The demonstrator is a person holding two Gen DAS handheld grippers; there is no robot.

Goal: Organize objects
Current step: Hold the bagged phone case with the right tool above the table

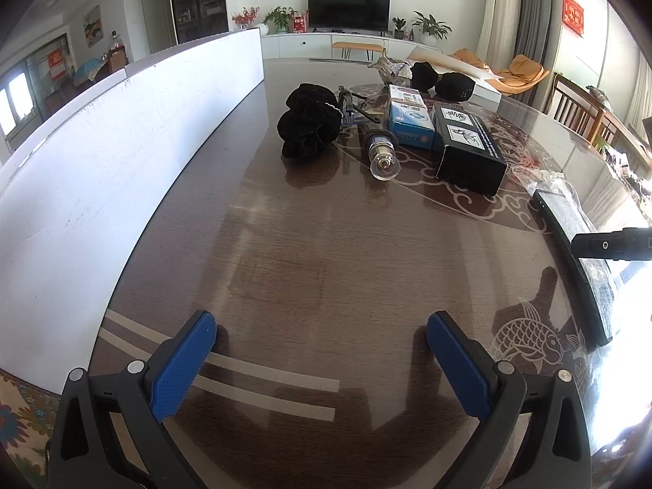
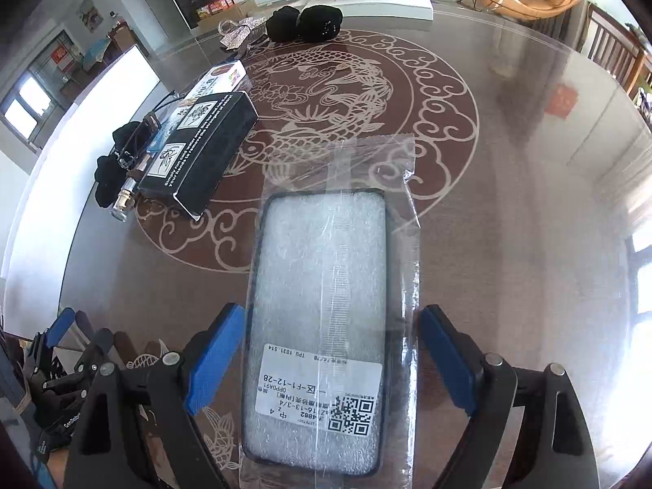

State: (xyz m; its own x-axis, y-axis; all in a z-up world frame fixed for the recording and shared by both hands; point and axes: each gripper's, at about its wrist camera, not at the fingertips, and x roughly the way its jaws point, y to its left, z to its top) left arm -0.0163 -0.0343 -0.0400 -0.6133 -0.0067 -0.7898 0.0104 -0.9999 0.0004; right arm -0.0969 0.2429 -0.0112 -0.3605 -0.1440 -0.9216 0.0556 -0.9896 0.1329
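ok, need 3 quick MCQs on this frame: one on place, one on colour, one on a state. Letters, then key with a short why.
1. Where does the bagged phone case lie?
A. between the right gripper fingers, on the table
B. on the black box
C. on the white board

2. What colour are the pads on the right gripper's fingers?
A. red
B. blue
C. green

3. How does the left gripper stand?
A. shut on the scrunchie
B. shut on the box
C. open, nothing between its fingers

Key: 1 A, the case lies flat on the tabletop with a gap to each pad. 2 B, both pads are blue. 3 C, only bare table shows between its spread fingers.
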